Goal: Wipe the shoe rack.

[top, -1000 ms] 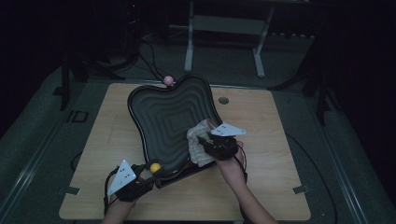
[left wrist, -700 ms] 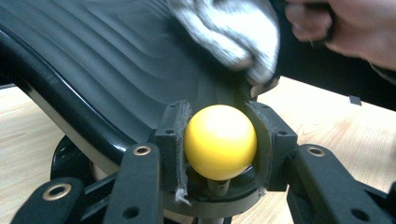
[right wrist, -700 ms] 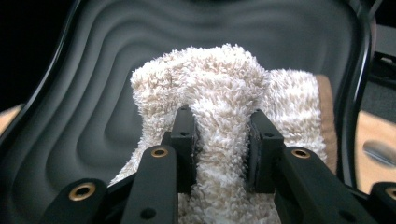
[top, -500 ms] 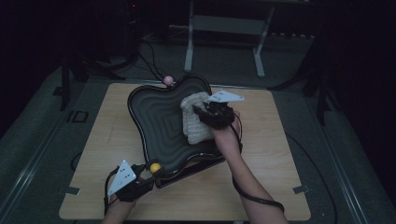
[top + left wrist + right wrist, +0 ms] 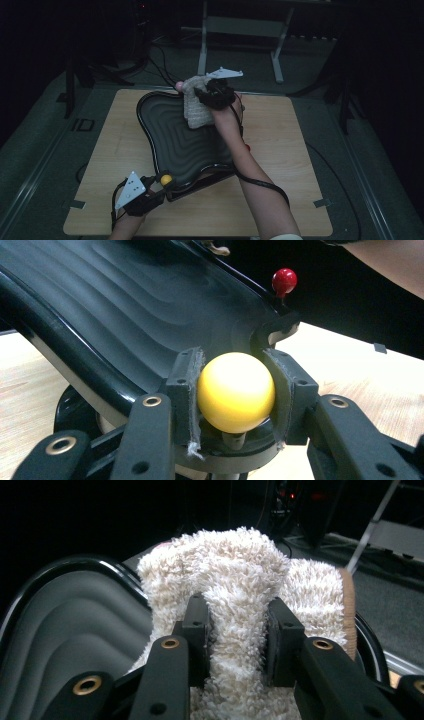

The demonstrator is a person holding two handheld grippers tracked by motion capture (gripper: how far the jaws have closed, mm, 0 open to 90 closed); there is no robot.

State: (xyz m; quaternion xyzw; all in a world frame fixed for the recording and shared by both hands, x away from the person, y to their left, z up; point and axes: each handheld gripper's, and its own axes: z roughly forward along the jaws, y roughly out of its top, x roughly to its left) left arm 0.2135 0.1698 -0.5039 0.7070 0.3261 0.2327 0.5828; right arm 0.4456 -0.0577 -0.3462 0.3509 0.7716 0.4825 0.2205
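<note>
— Where's the cloth [image 5: 198, 106]?

— My right fingers [image 5: 235, 630] pinch it at the tray's [image 5: 165, 130] far end. Left fingers [image 5: 232, 395] squeeze the yellow knob [image 5: 236, 391] (holding the tray). Wiping looks partly done.

A fluffy cream cloth [image 5: 198, 106] hangs bunched over the far end of the ridged, seemingly tilted black tray [image 5: 172, 145].
</note>
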